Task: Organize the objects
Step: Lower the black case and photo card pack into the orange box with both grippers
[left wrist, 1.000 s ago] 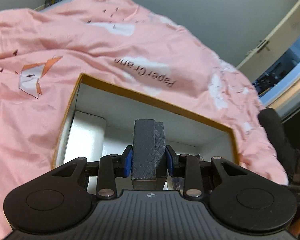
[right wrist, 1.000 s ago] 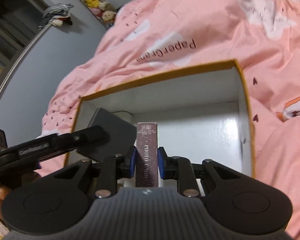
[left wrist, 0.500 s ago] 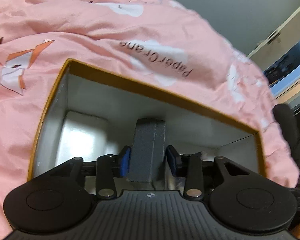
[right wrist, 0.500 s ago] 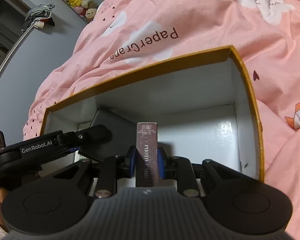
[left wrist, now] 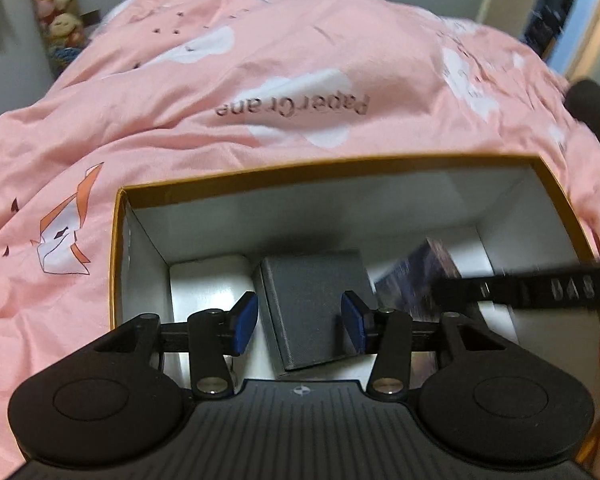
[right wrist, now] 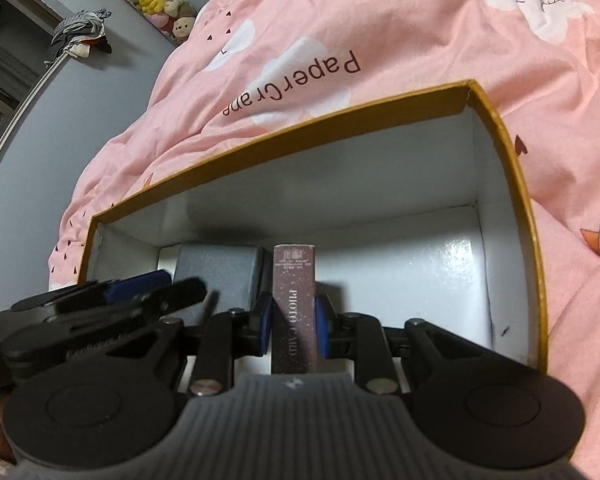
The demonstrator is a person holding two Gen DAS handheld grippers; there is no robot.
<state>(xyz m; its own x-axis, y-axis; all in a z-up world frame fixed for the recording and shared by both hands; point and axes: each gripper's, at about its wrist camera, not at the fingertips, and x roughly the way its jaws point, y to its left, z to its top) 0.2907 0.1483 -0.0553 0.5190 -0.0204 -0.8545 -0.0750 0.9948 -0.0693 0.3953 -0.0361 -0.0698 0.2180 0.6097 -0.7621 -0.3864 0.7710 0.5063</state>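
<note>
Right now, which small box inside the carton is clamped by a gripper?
The PHOTO CARD box, pinched by the right gripper; the grey box sits free between the left gripper's opening jaws.

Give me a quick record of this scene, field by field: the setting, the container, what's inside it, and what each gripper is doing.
setting: pink bedspread
container: open box, orange rim, white inside
contents: grey box lying on the floor
left gripper: jaws opening, pads clear of the grey box
right gripper: shut on photo card box, held upright inside the open box
</note>
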